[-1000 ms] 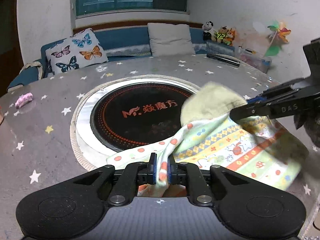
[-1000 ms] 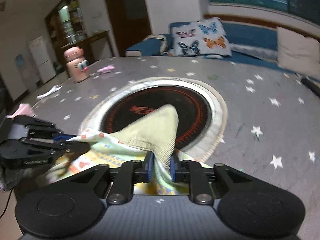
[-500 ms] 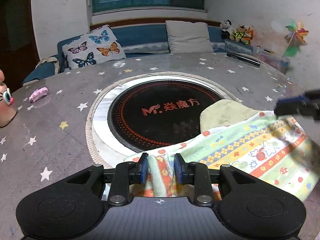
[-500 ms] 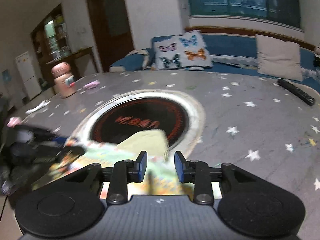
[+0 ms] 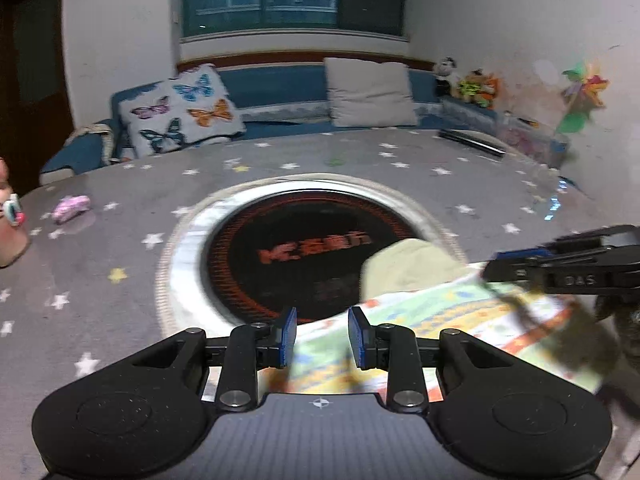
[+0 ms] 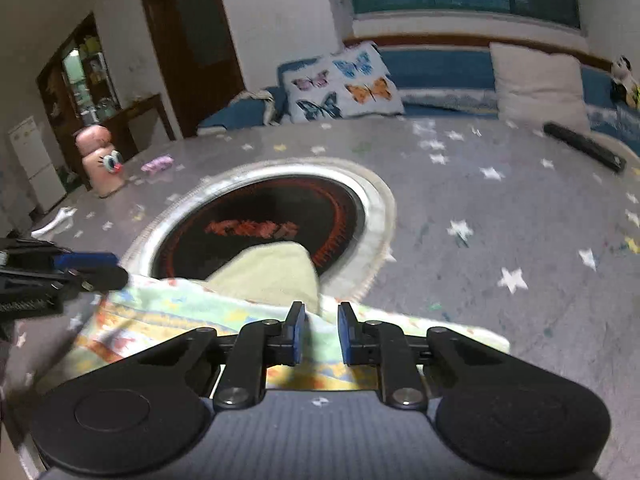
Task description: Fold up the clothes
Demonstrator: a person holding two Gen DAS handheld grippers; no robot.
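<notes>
Clothes first, or rather one garment [image 5: 436, 312]: a small piece of pale green cloth printed with bands of yellow, orange and blue figures, its plain yellowish lining turned up in a rounded flap [image 6: 272, 268]. It lies flat on the near part of the table [image 5: 120, 280], with the flap reaching over the rim of the round dark burner [image 5: 304, 248] set in the table's middle.

That table is grey and scattered with white and yellow stars. The burner has a pale ring around it and red lettering I cannot read through the blur. Behind the table runs a blue sofa with a butterfly cushion [image 5: 180, 116] and a plain white cushion [image 5: 370, 94], under a dark window. On the table's far edge sit a pink figure [image 6: 102, 160], a small pink object [image 6: 158, 163] and a long dark bar [image 6: 582, 146].

My left gripper [image 5: 321, 337] has its jaws spread, nothing between them, with the cloth's near edge just below. My right gripper [image 6: 319, 333] is likewise spread and empty, above the cloth near the base of the flap. In the left view, the right gripper juts in from the side over the cloth.
</notes>
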